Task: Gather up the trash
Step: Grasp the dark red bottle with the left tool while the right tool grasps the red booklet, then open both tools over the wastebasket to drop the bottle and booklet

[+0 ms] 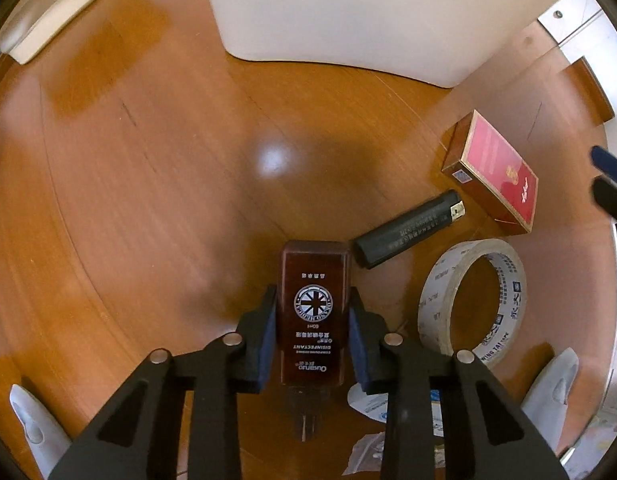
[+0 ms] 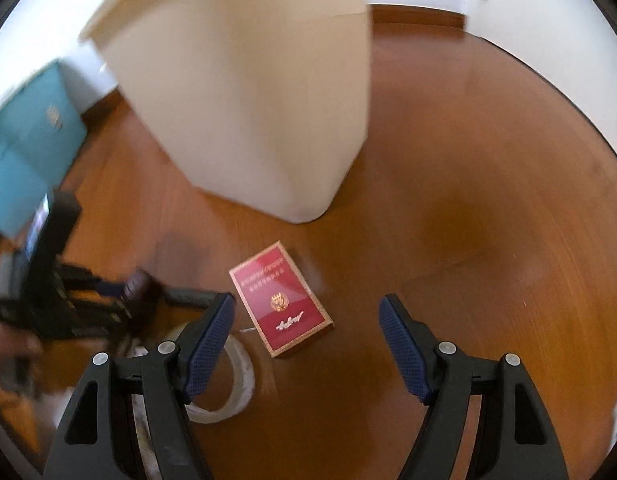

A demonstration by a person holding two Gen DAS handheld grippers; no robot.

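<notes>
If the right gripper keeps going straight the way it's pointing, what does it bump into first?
Probably the red box lying flat on the wooden floor. It sits just ahead of the open right gripper, slightly toward its left finger; depth is hard to judge.

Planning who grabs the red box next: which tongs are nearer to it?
Right. The right tongs hang open just above the red box, which lies on the floor ahead of them. The left tongs are off to its side, gripping a brown bottle.
</notes>
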